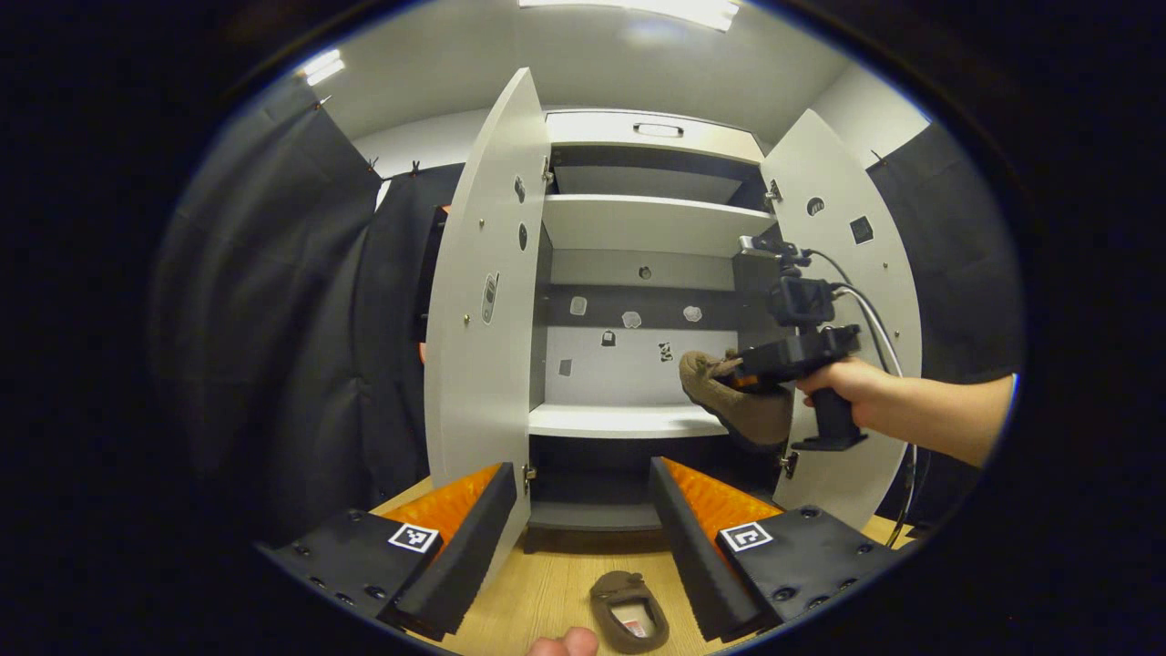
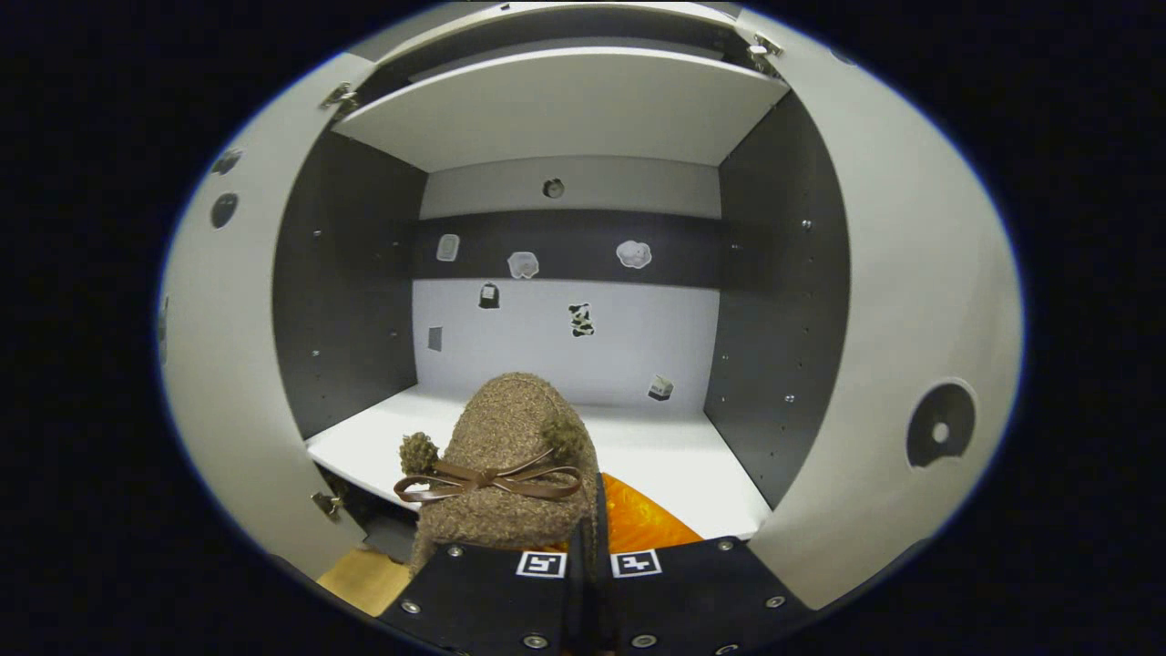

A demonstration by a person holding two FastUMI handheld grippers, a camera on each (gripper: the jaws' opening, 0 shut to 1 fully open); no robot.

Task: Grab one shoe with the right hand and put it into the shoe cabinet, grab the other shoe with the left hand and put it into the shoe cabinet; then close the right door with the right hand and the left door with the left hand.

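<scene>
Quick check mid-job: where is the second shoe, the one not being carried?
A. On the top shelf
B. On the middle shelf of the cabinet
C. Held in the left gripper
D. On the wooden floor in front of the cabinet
D. The left gripper view shows the second shoe lying on the wooden floor before the open cabinet, between the spread fingers of the left gripper, while the right gripper holds the other shoe at the middle shelf.

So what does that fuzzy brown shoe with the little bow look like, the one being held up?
The fuzzy brown shoe is a soft slipper of nubbly, woolly-looking fabric, with a thin brown ribbon bow across its top and a small pompom at each side. The right gripper is shut on it near its opening. It is lifted, toe pointing into the grey cabinet, at the front of the white shelf, whether touching it I cannot tell.
</scene>
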